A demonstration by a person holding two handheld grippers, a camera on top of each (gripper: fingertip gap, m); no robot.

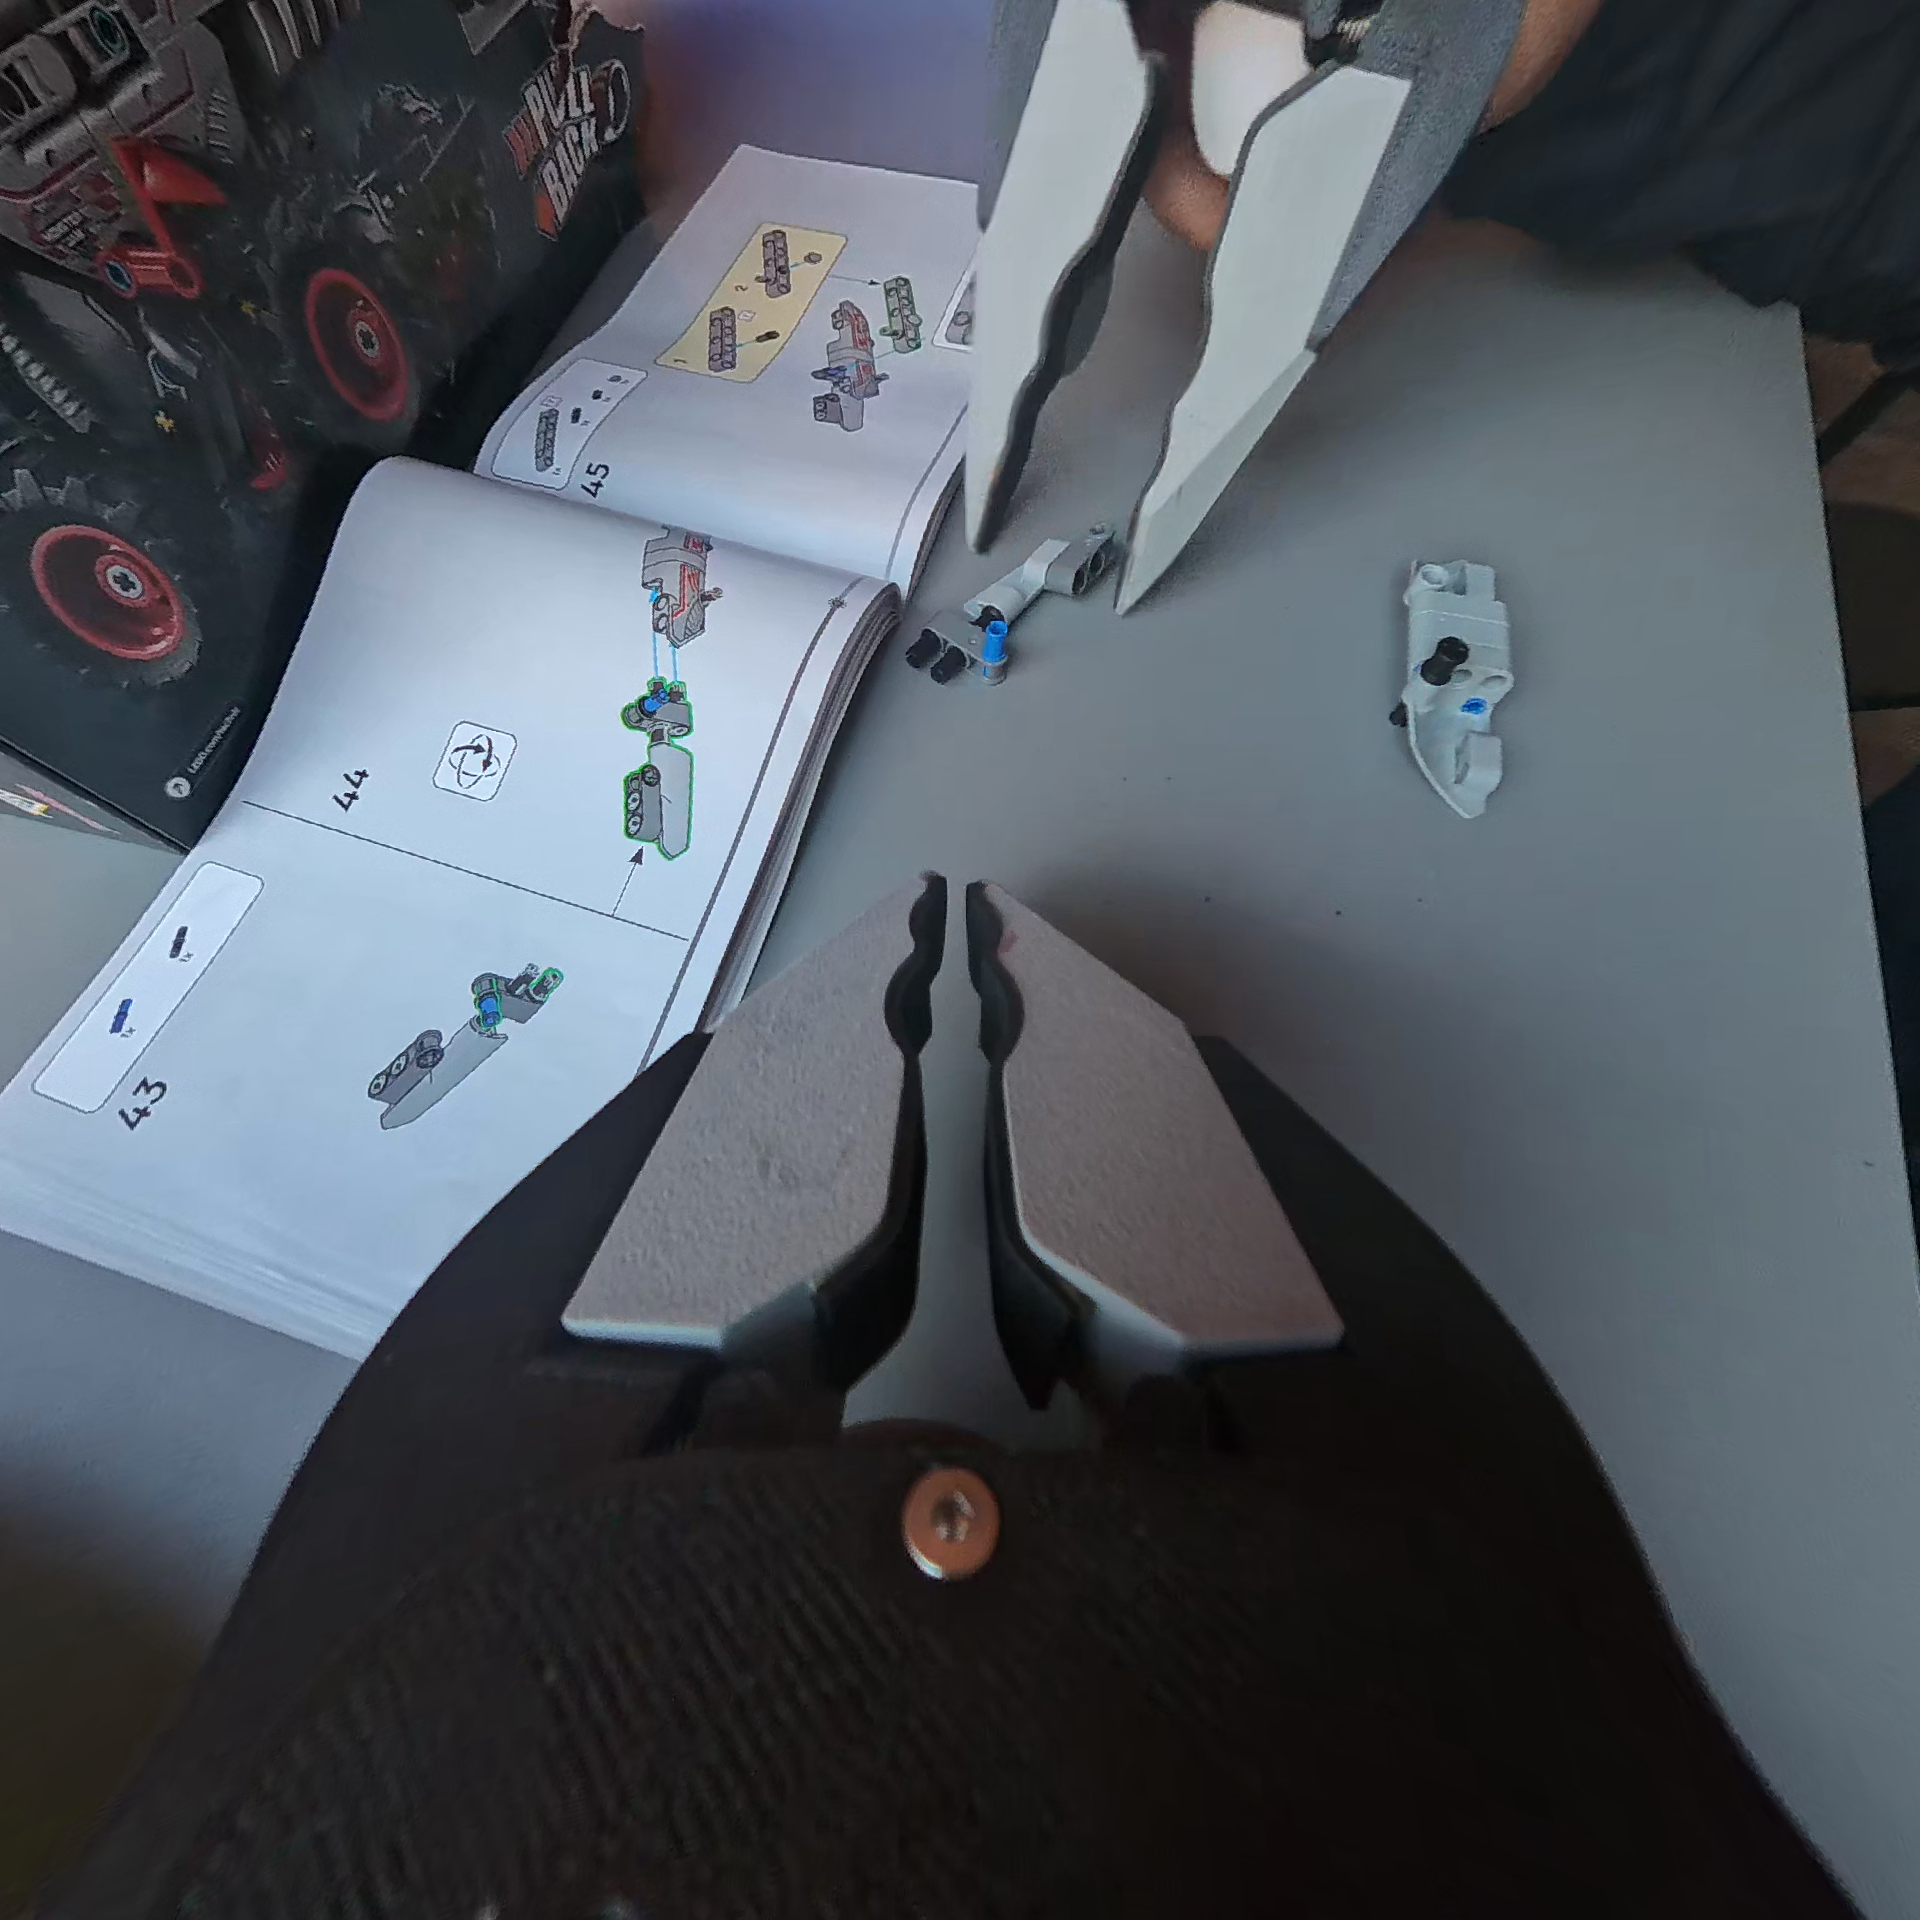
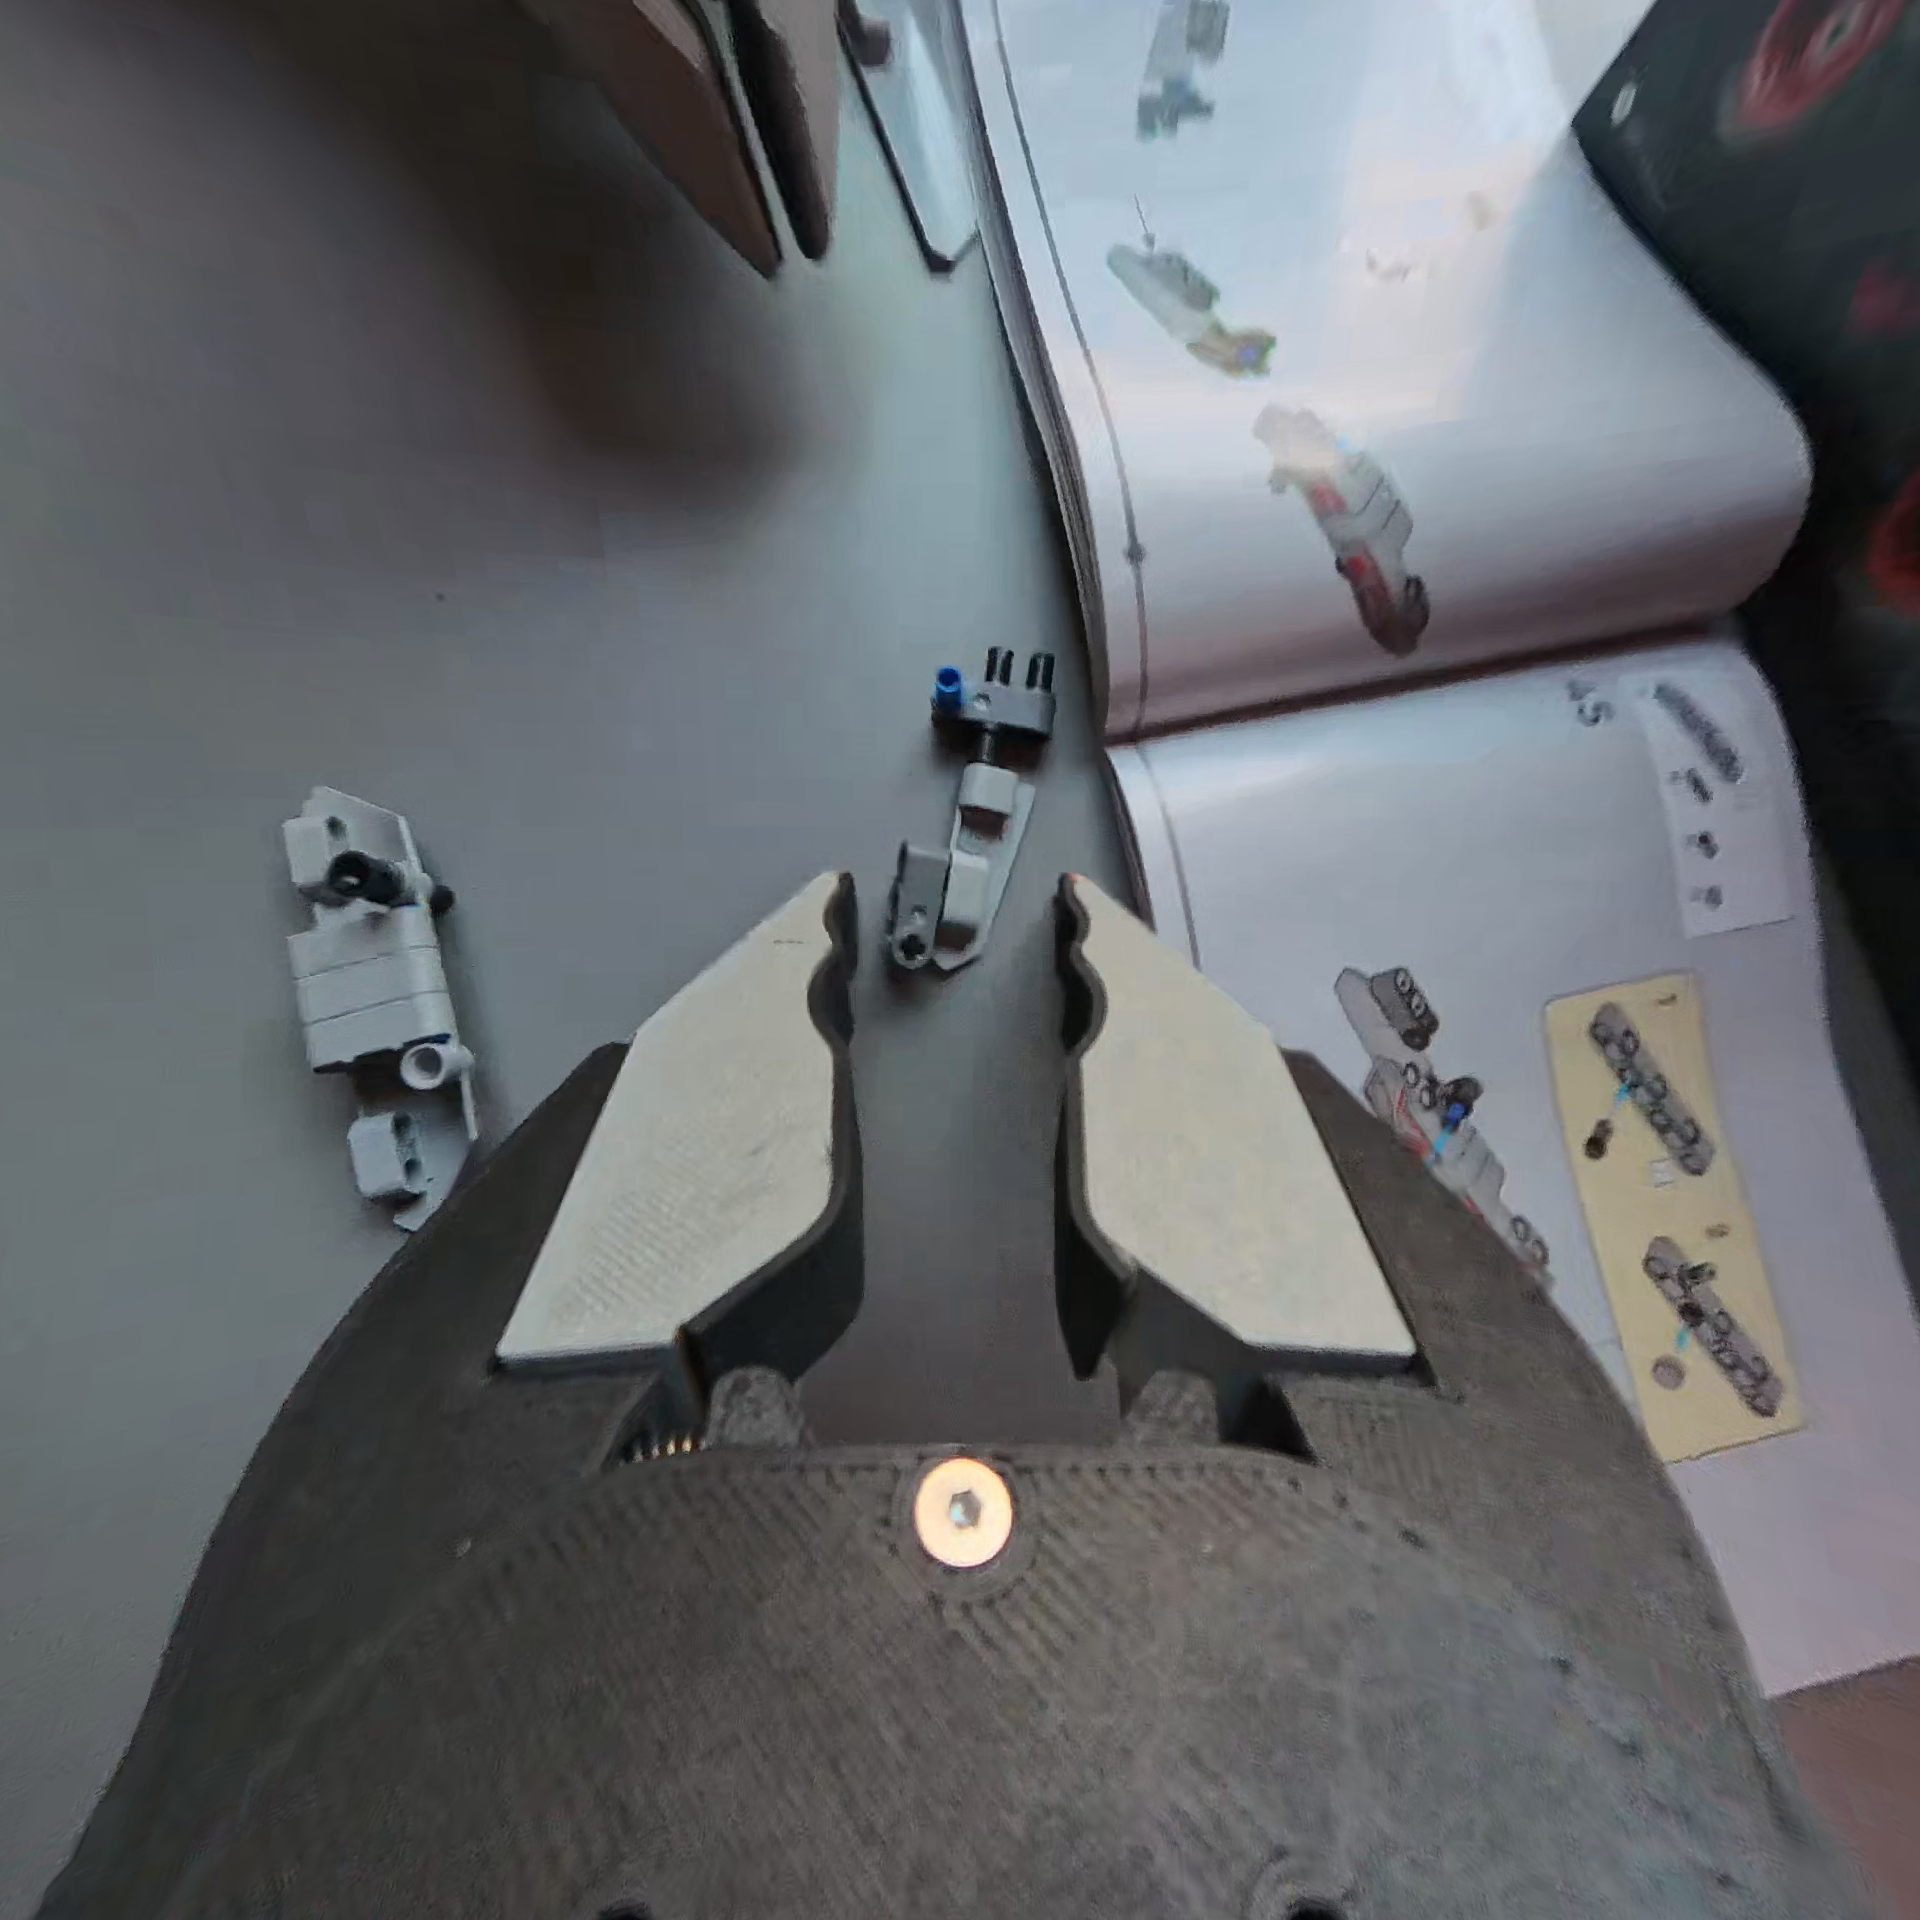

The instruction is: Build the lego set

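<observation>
The grey tabletop (image 1: 1351, 1039) carries everything, with the set's dark box (image 1: 260, 364) far left of the left tongs and the open instruction booklet (image 1: 468, 831) just to their left. The left tongs (image 1: 957, 888) hang nearly closed and empty, well short of the parts. Beyond them the right tongs (image 2: 956, 894) stand spread wide and empty, tips straddling the near end of the small grey assembly with a blue pin (image 2: 971, 831), which lies flat just beside the booklet's edge. A larger grey panel assembly (image 2: 364, 987) lies well to their left. To do this well, I judge the right tongs should lower squarely and pinch the grey body, not the pins, so nothing pops apart.
</observation>
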